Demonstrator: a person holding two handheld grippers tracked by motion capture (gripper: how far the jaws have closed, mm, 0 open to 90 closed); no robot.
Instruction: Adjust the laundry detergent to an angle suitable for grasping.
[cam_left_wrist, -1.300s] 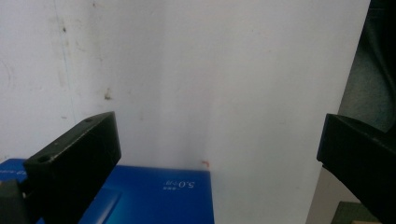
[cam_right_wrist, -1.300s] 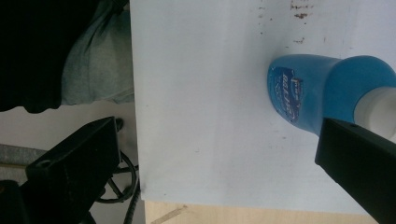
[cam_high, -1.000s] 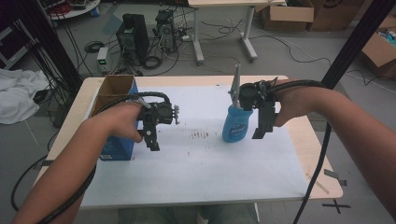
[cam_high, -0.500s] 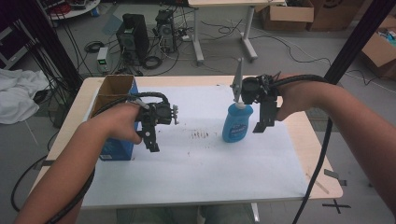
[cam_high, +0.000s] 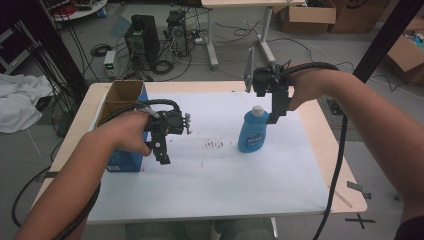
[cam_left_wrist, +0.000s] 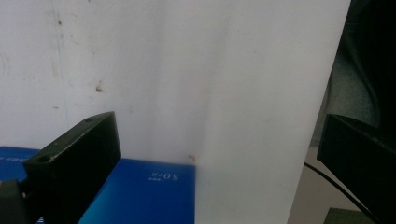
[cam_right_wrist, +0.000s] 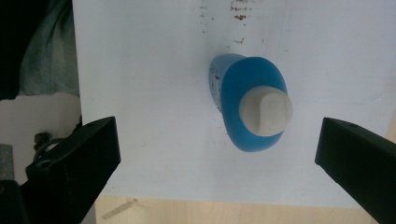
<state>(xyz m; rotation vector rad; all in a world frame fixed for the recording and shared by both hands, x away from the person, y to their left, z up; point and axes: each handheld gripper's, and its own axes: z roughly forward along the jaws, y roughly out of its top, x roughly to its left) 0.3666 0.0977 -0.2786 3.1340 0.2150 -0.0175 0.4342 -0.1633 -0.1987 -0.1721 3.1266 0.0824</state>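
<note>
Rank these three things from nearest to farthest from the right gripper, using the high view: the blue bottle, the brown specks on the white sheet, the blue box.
1. The blue bottle: upright on the white sheet, just left of and below the right gripper.
2. The brown specks: mid-sheet, left of the bottle.
3. The blue box: at the table's left side, by the left gripper.

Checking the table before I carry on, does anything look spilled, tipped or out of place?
One thing: a patch of small brown specks marks the white sheet just left of the bottle, like crumbs or a stain. The bottle stands upright with its cap on, and the box sits squarely at the left edge.
</note>
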